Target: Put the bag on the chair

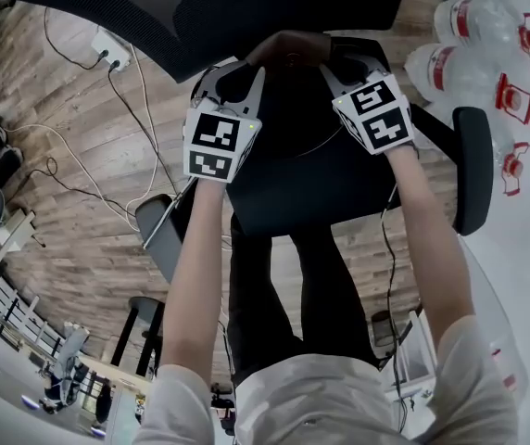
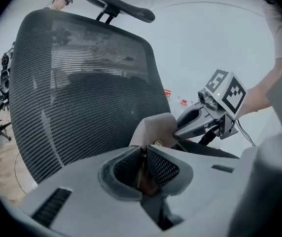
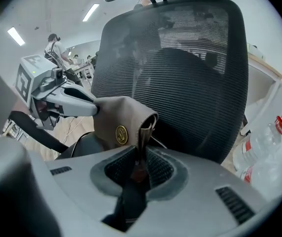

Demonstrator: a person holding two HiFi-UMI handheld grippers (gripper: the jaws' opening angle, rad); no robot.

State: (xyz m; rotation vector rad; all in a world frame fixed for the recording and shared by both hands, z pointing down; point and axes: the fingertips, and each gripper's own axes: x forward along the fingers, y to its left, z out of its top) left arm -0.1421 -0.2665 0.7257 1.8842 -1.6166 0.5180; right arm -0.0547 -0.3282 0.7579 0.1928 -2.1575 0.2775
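A tan-brown bag with a round gold emblem hangs between my two grippers, above the seat of a black mesh office chair. My left gripper is shut on one edge of the bag, the fabric pinched between its jaws. The right gripper is shut on the other edge, where the bag folds down into the jaws. The mesh backrest stands just behind the bag. Most of the bag's body is hidden in the head view.
The chair's armrests flank the seat. Several water bottles with red caps lie on the floor at the right. A power strip and cables run over the wooden floor at the left. People and desks stand far off.
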